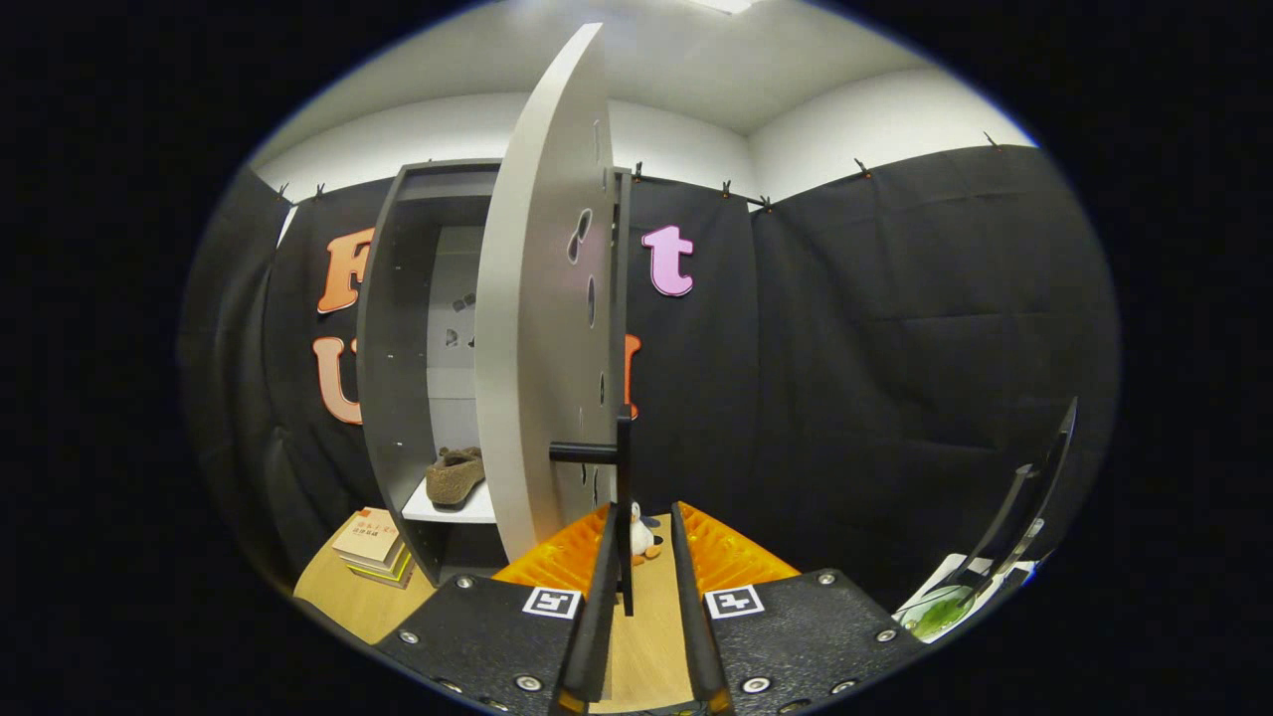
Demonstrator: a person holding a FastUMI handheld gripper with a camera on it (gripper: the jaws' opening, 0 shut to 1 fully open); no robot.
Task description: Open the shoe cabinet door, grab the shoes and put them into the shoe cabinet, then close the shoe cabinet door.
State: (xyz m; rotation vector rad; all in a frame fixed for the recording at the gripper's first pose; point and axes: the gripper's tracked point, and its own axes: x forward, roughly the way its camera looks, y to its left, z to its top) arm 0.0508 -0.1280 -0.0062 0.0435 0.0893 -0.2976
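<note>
At the far left a small stack of books [370, 547] lies on the wooden tabletop [343, 597], just beside the foot of the grey shoe cabinet [393, 328]. Inside the cabinet, a brown fuzzy slipper [454, 475] rests on the white shelf [459, 509], so the shoes appear to be in place and the step in hand is most likely closing the door. The cabinet door [527, 328] stands swung open, edge-on to the camera, with its dark bar handle [624, 497] hanging at the lower edge. The gripper [641, 557] sits right at that handle: the bar runs down between the jaws, which stand slightly apart and do not visibly press on it, so they read as released around the bar. Just beyond the fingertips a little penguin toy [643, 538] stands on the tabletop. Far right, a tilted dark screen [1034, 497] leans near the booth wall.

To close well, I would nudge the handle leftward, following the door's arc around its hinge, keeping the bar between the jaws, and slow down before the door meets the frame
</note>
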